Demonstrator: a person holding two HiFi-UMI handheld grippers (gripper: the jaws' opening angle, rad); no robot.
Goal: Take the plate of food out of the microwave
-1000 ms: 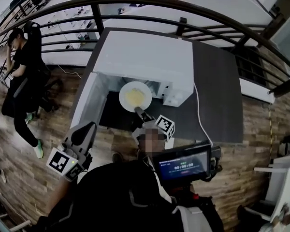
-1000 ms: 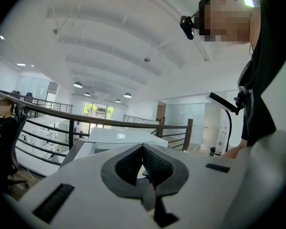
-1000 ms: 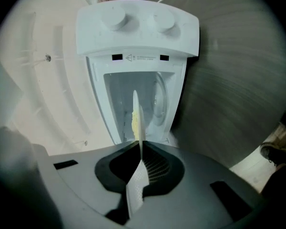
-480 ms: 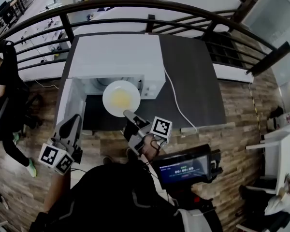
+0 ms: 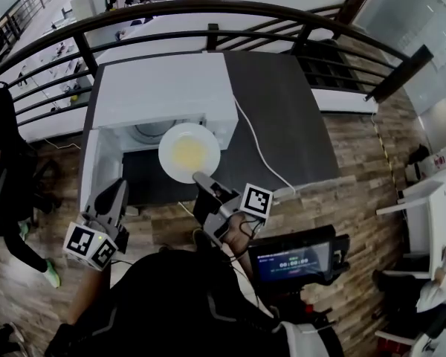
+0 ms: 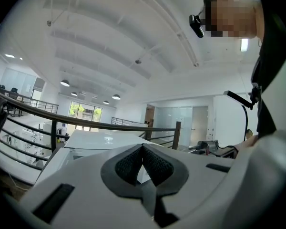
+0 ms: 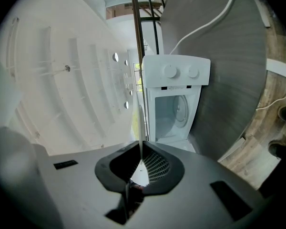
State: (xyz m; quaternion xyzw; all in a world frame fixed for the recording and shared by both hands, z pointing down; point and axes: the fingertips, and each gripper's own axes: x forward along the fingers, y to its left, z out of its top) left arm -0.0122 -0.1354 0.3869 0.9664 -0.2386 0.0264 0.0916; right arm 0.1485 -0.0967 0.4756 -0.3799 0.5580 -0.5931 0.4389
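Note:
A white plate [image 5: 189, 152] with yellow food hangs level over the dark table [image 5: 290, 117], just in front of the white microwave [image 5: 160, 88]. My right gripper [image 5: 201, 177] is shut on the plate's near rim. In the right gripper view the plate [image 7: 139, 104] shows edge-on as a thin line running down into my right gripper [image 7: 140, 163]; behind it stands the microwave [image 7: 176, 73] with its cavity bare. The microwave door [image 5: 89, 173] is swung open to the left. My left gripper [image 5: 119, 193] is below the door, shut on nothing; its pads [image 6: 155, 163] meet.
A white cable [image 5: 256, 151] runs from the microwave across the table to its front edge. A dark curved railing [image 5: 208, 7] rings the far side. A person [image 5: 0, 162] stands at the far left. A small screen [image 5: 293, 257] hangs at my chest.
The plate has come out of the microwave's mouth toward me, still in my right gripper. My left gripper has stayed low at the left.

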